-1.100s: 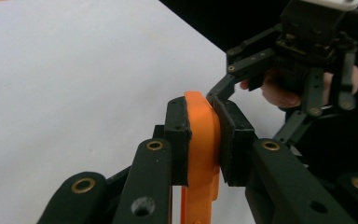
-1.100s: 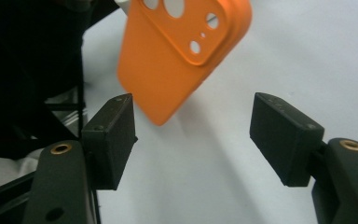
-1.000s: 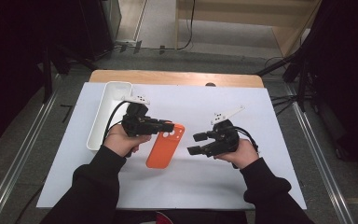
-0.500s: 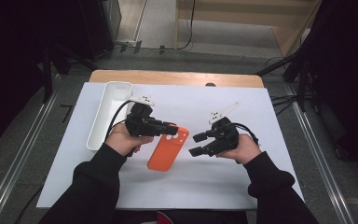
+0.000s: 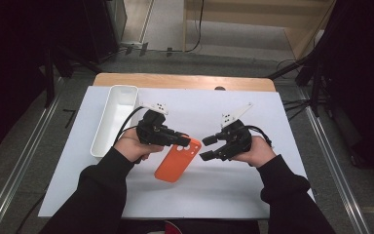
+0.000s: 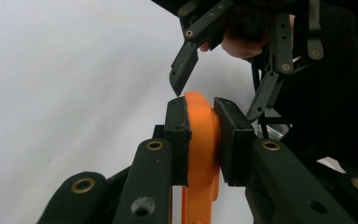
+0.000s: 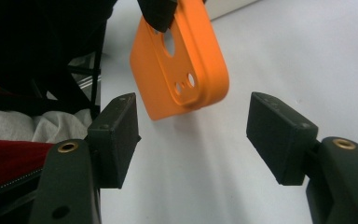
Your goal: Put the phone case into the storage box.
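Jaws of the left gripper are clamped on the upper end of an orange phone case, the two black pads pressing its rim from either side in the left gripper view, so the case is carried by this hand alone. Compared with a second ago the case has been tipped up: it then lay nearly flat on the white sheet near the middle of the tabletop, and it now hangs slanting from the grip, its lower end close to the sheet or resting on it; the pictures do not settle which. The right gripper faces it from the right, just beside the held end, and its jaws have just been closing; they are half open, with nothing pressed between them. In the right gripper view the case's corner with the camera cut-outs sits ahead of and between the pads, apart from both. This reads as a handover or two-handed hold in preparation: the right jaws appear sized for the case's free edge, and a short advance would bring it between them. A white tray stands along the sheet's left edge, well apart from the case and not yet involved.
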{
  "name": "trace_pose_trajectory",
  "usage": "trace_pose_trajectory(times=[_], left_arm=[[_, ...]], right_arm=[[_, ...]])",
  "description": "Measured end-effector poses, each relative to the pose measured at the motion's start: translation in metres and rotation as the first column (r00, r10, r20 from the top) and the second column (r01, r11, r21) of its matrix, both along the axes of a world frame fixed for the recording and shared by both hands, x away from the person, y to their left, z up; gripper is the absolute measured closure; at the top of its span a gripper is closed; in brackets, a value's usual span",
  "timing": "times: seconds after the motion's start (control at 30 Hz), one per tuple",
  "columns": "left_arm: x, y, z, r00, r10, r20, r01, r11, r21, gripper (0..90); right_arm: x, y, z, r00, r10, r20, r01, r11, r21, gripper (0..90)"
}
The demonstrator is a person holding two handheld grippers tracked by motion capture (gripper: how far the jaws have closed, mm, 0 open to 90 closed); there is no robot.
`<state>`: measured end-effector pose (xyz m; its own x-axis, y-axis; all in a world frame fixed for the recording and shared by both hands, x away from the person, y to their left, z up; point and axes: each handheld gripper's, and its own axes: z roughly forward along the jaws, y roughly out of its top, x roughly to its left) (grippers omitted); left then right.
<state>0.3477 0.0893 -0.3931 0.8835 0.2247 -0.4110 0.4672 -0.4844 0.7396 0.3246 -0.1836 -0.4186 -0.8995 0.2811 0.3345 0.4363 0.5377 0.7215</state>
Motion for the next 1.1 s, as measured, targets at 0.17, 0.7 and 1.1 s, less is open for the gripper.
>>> trace_pose_trajectory(times=[0.17, 0.7, 1.1], left_arm=[[0.0, -0.003, 0.001, 0.9993, -0.038, 0.005, 0.038, 0.9993, -0.007, 75.8], [-0.001, -0.006, -0.001, 0.9913, -0.132, 0.0, 0.132, 0.9909, -0.026, 75.8], [0.0, -0.005, -0.001, 0.9894, -0.144, -0.018, 0.143, 0.9886, -0.046, 74.8]], right_arm=[[0.004, 0.004, 0.002, 0.9997, 0.023, -0.013, -0.023, 0.999, 0.023, 35.0], [0.008, 0.013, 0.001, 0.9944, 0.083, -0.066, -0.081, 0.996, 0.035, 63.8], [0.009, 0.013, -0.001, 0.9869, 0.135, -0.089, -0.129, 0.989, 0.07, 74.1]])
